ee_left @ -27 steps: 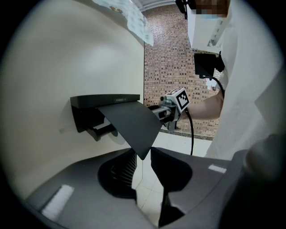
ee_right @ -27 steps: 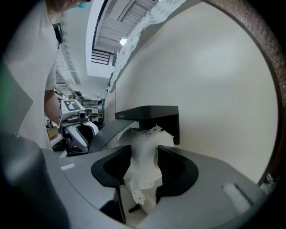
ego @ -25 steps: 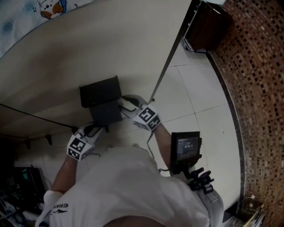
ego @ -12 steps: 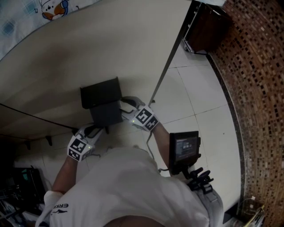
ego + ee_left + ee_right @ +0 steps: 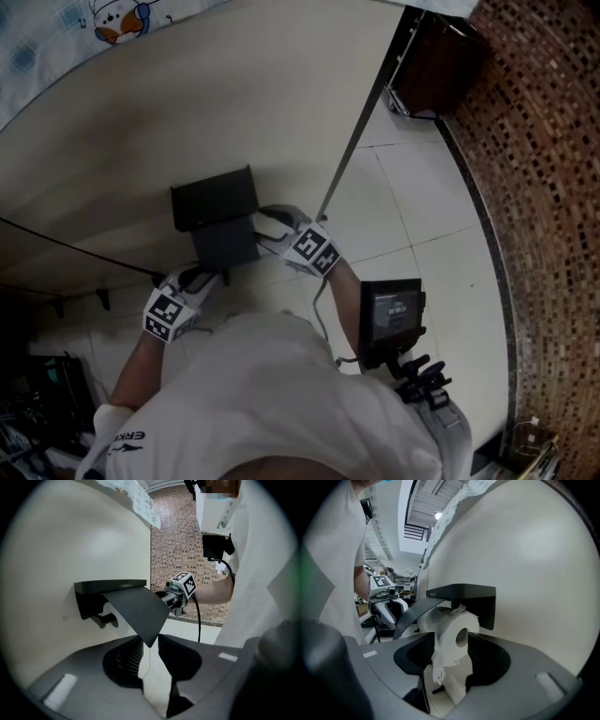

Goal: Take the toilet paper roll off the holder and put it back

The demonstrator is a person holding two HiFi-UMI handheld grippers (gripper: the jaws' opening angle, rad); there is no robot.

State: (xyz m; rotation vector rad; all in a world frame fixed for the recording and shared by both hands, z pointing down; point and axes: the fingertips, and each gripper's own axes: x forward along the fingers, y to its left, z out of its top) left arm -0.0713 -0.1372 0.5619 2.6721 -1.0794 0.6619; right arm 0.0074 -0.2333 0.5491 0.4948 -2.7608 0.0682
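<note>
A black paper holder [image 5: 214, 199] is fixed to the cream wall, with its cover flap [image 5: 136, 611] raised. My left gripper [image 5: 150, 644] is shut on the lower corner of that flap and holds it up. Under the flap a white toilet paper roll [image 5: 454, 637] sits between the jaws of my right gripper [image 5: 447, 656], its torn tail hanging down. Those jaws have just been opening a little, but both pads still touch the roll. In the left gripper view the roll [image 5: 114, 609] shows behind the holder's spindle arm [image 5: 105, 619]. In the head view both grippers [image 5: 208, 272] [image 5: 267, 225] flank the holder.
The curved cream wall [image 5: 187, 112] fills the left. White floor tiles [image 5: 422, 206] lie to the right, bounded by a brown mosaic wall [image 5: 544, 187]. A dark box [image 5: 436, 56] stands at the top right. A small screen [image 5: 392, 314] hangs at the person's waist.
The right gripper's marker cube has rolled slightly at the holder. The left gripper and the raised flap have not moved.
</note>
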